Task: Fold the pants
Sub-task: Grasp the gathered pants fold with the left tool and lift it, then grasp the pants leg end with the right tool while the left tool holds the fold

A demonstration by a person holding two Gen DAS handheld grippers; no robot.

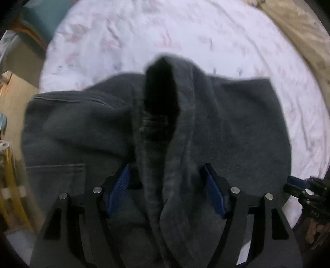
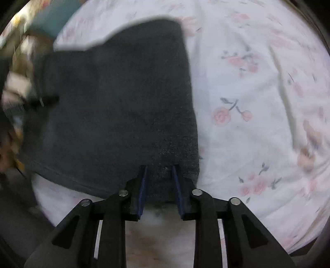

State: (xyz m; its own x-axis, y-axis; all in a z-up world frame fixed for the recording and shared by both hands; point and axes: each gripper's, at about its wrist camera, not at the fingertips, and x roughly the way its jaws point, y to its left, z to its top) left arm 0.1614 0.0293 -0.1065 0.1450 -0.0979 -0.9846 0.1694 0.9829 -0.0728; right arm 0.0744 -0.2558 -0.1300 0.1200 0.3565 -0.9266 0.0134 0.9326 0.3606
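Note:
Dark grey pants (image 1: 237,127) lie on a white floral bedsheet (image 1: 185,31). In the left wrist view a thick ridge of the fabric rises off the bed and runs up between the blue pads of my left gripper (image 1: 166,171), which is shut on this bunch with its jaws wide. A back pocket (image 1: 55,181) shows at the lower left. In the right wrist view the pants (image 2: 123,103) spread away from me, and my right gripper (image 2: 159,179) is shut on their near right corner. The right gripper (image 1: 297,185) also shows at the right edge of the left wrist view.
The sheet (image 2: 257,103) stretches bare to the right of the pants. A beige blanket (image 1: 299,35) lies along the far right of the bed. A teal cushion (image 1: 43,18), brown boxes (image 1: 14,99) and wooden furniture (image 1: 12,185) crowd the left side beyond the bed's edge.

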